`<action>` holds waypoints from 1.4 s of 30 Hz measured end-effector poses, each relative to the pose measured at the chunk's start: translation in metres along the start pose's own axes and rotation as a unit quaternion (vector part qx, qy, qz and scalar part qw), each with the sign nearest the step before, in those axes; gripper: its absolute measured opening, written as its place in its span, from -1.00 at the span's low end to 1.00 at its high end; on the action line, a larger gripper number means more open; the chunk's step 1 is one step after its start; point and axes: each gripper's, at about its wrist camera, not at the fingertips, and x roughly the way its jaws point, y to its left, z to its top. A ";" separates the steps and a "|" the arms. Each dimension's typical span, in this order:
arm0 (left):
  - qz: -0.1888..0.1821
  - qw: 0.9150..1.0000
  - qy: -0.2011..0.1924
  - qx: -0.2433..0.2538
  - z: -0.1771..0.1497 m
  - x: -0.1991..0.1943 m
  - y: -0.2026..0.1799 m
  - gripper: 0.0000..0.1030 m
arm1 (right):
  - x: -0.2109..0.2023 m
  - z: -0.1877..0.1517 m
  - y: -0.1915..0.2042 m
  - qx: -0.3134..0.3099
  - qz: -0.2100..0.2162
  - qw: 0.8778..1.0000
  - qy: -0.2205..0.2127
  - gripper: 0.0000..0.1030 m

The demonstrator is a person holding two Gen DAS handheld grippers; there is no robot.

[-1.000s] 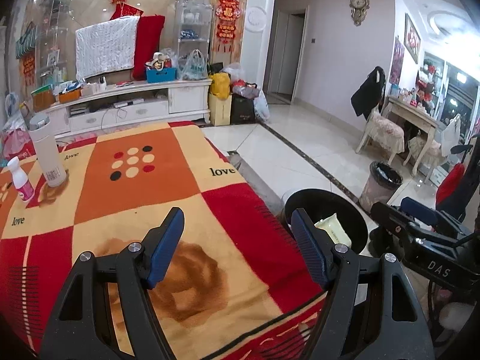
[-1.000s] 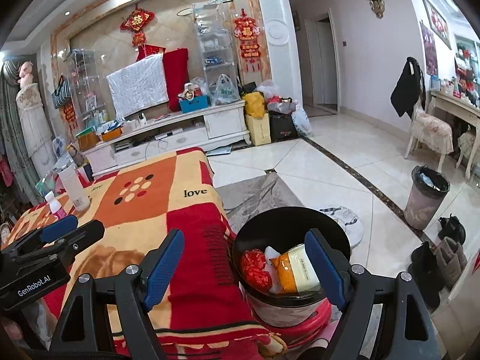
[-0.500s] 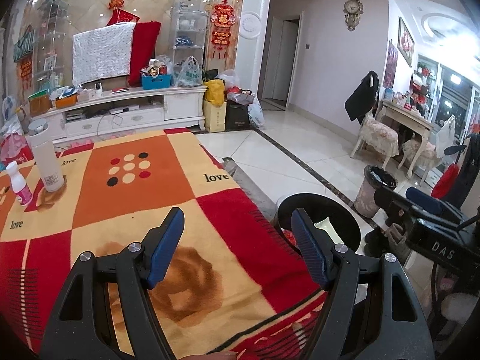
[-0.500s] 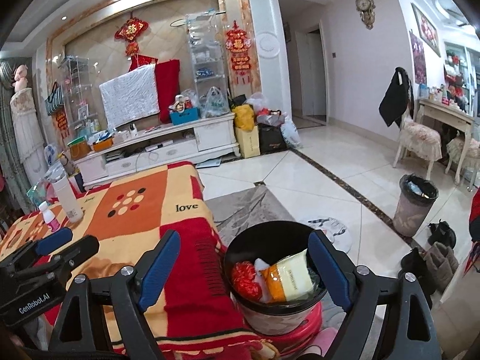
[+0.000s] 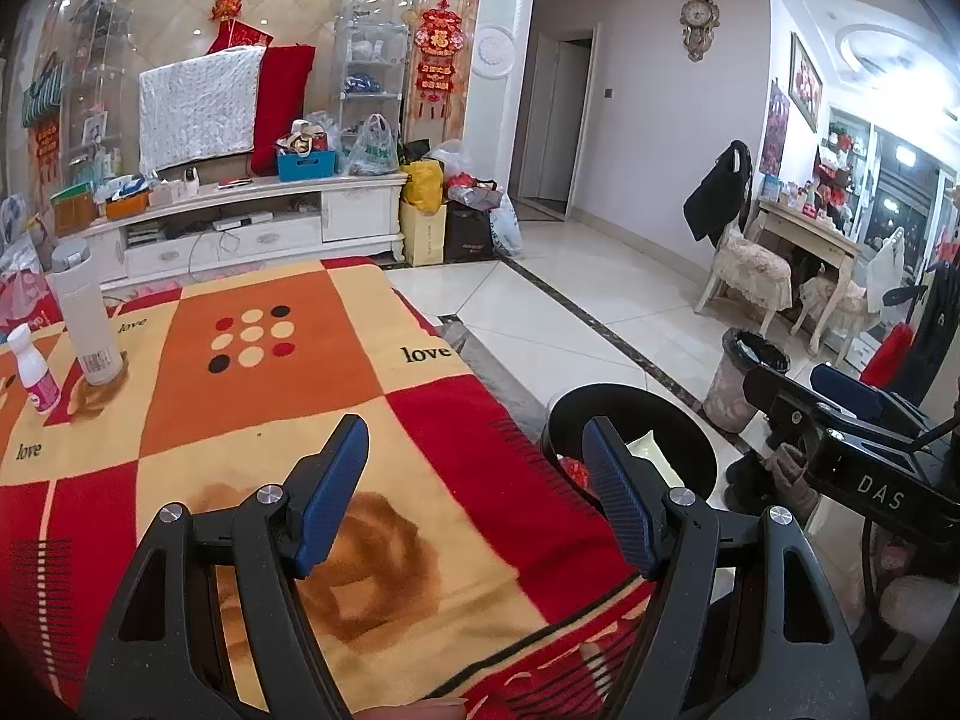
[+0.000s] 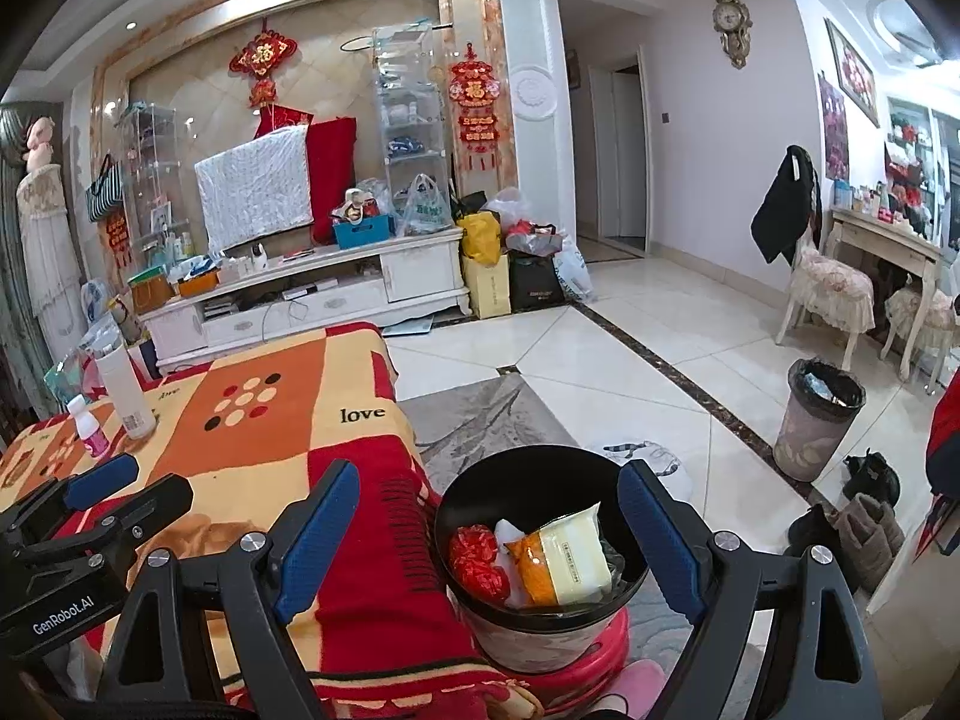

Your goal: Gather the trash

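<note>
A black-rimmed trash bin stands on the floor beside the table. Inside lie a red crumpled wrapper, an orange and cream packet and some white paper. My right gripper is open and empty, held above the bin. My left gripper is open and empty above the table's near right corner; the bin shows just beyond its right finger. The right gripper's body shows at the right of the left wrist view.
The table is covered by a red, orange and yellow blanket. A tall white bottle and a small pink-labelled bottle stand at its far left. A second bin stands on the tiled floor near chairs. Boots lie right of the bin.
Both grippers have risen and drawn back a little; the views tilt upward. Both stay open and empty. The bin's contents have not moved.
</note>
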 end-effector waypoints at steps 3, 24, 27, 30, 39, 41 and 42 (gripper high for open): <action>-0.002 1.000 -0.001 -0.002 0.000 0.000 0.001 0.42 | 0.000 -0.001 0.002 -0.004 0.000 1.000 -0.002 0.67; -0.009 1.000 0.007 -0.011 -0.003 0.003 0.003 0.42 | 0.003 0.000 0.003 -0.009 0.002 1.000 0.006 0.68; -0.010 1.000 0.008 -0.013 -0.004 0.003 0.002 0.42 | 0.004 0.000 0.003 -0.008 0.003 1.000 0.008 0.68; -0.011 1.000 0.011 -0.018 -0.006 0.005 0.003 0.42 | 0.005 0.000 0.004 -0.009 0.002 1.000 0.010 0.68; -0.017 1.000 0.016 -0.018 -0.006 0.007 0.000 0.42 | 0.006 0.001 0.003 -0.008 0.002 1.000 0.011 0.68; -0.018 1.000 0.016 -0.016 -0.006 0.008 0.001 0.42 | 0.008 0.001 0.003 -0.007 0.002 1.000 0.014 0.68; -0.018 1.000 0.016 -0.015 -0.006 0.008 0.000 0.42 | 0.008 0.001 0.003 -0.007 0.002 1.000 0.015 0.68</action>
